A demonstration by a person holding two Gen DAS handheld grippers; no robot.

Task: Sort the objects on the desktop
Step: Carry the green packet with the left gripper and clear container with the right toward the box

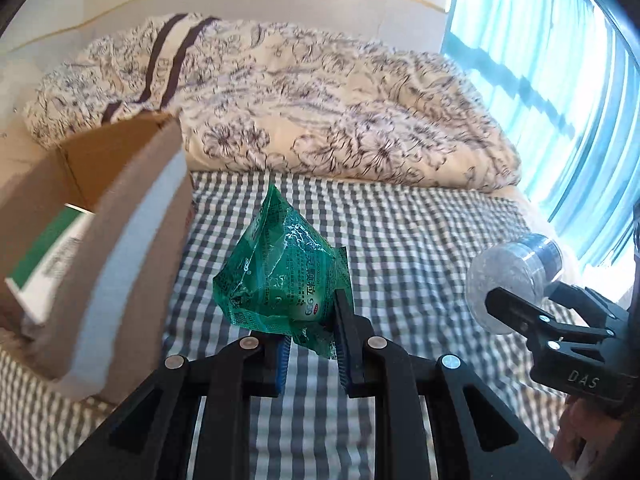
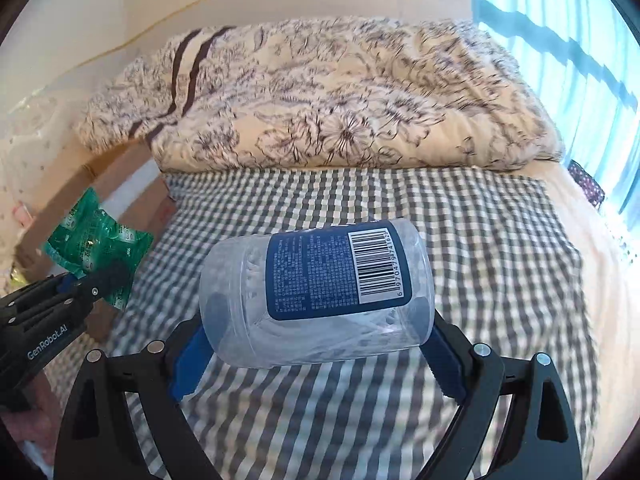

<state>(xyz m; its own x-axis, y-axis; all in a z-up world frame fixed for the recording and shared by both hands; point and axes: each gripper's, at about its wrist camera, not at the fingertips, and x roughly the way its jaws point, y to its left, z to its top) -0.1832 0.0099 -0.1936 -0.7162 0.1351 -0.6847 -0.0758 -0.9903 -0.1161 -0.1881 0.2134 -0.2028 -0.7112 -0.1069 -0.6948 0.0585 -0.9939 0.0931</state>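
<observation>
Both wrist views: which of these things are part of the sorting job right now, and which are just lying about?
Part of the job:
- green sachet, held in the left gripper
- clear jar with blue label, held sideways in the right gripper
- cardboard box, open, a green-and-white carton inside

Just lying about:
- floral quilt
- checked sheet
- blue curtain
</observation>
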